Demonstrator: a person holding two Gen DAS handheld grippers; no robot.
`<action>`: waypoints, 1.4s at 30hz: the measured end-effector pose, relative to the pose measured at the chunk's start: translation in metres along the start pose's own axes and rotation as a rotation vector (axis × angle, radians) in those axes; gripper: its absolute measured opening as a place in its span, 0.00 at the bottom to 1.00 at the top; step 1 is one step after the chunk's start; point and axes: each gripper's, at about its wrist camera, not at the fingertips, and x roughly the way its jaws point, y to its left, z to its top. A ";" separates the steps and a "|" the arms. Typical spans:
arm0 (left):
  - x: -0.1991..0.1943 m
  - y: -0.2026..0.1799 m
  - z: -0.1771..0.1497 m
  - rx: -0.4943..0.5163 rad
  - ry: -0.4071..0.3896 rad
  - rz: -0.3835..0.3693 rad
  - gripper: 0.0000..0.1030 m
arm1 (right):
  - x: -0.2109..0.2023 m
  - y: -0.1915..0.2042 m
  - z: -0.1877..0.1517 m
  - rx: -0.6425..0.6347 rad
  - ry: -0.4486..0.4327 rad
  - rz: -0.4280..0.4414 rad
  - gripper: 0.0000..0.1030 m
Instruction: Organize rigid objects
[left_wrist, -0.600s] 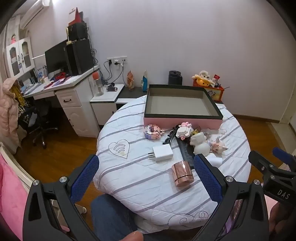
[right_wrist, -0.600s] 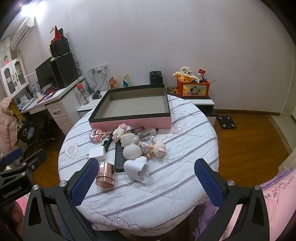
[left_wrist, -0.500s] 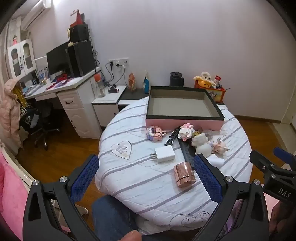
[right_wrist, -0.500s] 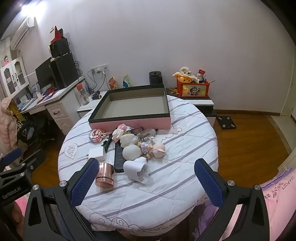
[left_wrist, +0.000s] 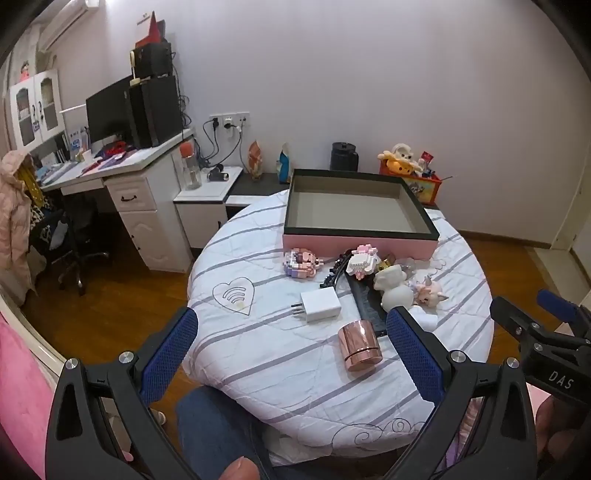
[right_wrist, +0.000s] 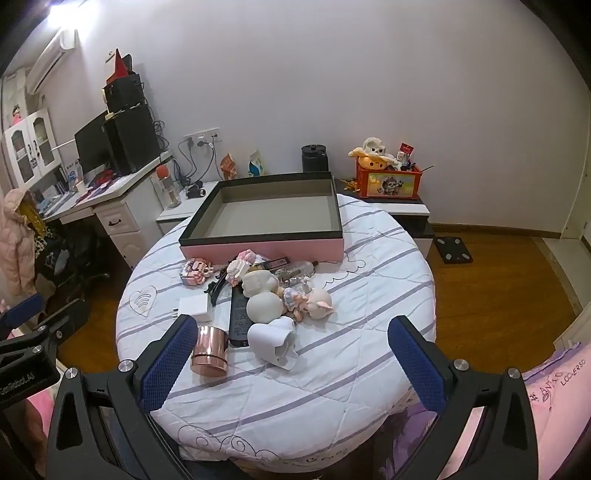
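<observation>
A round table with a striped white cloth (left_wrist: 280, 347) holds an empty pink box with a dark rim (left_wrist: 358, 242) at the back. In front of it lie a white charger (left_wrist: 320, 306), a rose-gold cylinder (left_wrist: 359, 345), a black remote (right_wrist: 239, 314), block toys (left_wrist: 300, 263), white figurines (right_wrist: 263, 308) and a pig doll (right_wrist: 318, 301). My left gripper (left_wrist: 291, 332) is open and empty, held above the table's near edge. My right gripper (right_wrist: 291, 336) is open and empty too, over the near side of the table.
A white desk with a monitor (left_wrist: 110, 110) and a chair stand at the left. A low cabinet with an orange toy box (right_wrist: 388, 182) and a black jar (right_wrist: 314, 158) runs behind the table. Wooden floor surrounds the table.
Both views have shifted slightly; the table looks a little farther in the left wrist view. The objects have not moved and both grippers stay open.
</observation>
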 end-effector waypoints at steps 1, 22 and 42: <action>0.000 0.001 0.000 -0.006 0.003 -0.006 1.00 | -0.001 0.000 0.000 -0.001 0.000 0.000 1.00; -0.006 0.012 -0.007 -0.027 -0.002 0.007 1.00 | -0.006 0.004 -0.005 -0.020 0.000 -0.008 1.00; -0.009 0.017 -0.008 -0.036 -0.004 0.007 1.00 | -0.012 0.010 -0.006 -0.035 -0.012 -0.006 1.00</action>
